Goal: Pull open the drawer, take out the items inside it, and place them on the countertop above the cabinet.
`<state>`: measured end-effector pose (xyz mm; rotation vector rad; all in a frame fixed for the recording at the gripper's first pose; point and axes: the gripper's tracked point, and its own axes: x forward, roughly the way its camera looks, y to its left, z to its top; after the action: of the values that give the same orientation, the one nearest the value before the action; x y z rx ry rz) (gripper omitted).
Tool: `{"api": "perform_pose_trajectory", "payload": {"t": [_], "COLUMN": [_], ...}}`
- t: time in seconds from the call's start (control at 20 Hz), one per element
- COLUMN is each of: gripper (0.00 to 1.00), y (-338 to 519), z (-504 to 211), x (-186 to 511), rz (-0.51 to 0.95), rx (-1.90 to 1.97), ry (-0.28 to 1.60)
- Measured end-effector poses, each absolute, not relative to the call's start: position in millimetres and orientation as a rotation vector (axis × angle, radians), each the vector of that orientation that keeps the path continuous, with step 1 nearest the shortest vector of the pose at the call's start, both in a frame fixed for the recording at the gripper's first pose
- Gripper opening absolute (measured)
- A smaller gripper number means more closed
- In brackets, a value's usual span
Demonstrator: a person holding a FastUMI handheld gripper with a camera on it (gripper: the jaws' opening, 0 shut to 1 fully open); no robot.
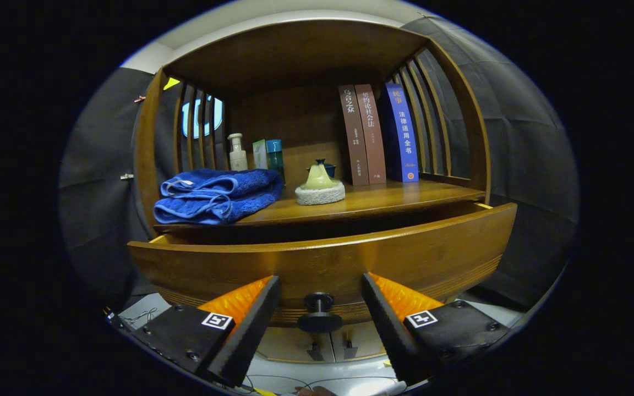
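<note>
The wooden cabinet's drawer is pulled partly out, its curved front just ahead of my fingers. Its dark round knob sits between my fingertips, with a gap on each side and neither finger touching it. My gripper is open. The drawer's inside is a dark slot behind the front panel; what lies in it is hidden. The countertop above the drawer carries a folded blue towel and a pale cone-shaped ornament on a white round pad.
At the back of the countertop stand a pump bottle, small green and teal boxes and three upright books. Slatted wooden sides enclose the shelf left and right. A free strip of countertop lies right of the pad.
</note>
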<state>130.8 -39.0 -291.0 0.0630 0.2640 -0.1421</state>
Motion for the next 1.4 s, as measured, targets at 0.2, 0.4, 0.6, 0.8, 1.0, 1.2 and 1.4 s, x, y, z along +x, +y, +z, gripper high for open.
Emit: {"api": "perform_pose_trajectory", "payload": {"t": [0.2, 0.4, 0.6, 0.8, 1.0, 1.2, 1.4], "gripper": [0.99, 0.99, 0.99, 0.99, 1.00, 1.00, 1.00], "y": [-42, -43, -43, -43, -39, -34, -29], "z": [-294, -296, -296, -298, -294, -276, -218], "x": [156, 167, 166, 165, 158, 133, 109], "rz": [-0.143, -0.148, -0.149, -0.145, -0.128, -0.126, -0.116], "rx": [0.070, 0.076, 0.070, 0.051, 0.083, 0.060, 0.046], "ry": [0.262, 0.262, 0.258, 0.277, 0.289, 0.281, 0.221]}}
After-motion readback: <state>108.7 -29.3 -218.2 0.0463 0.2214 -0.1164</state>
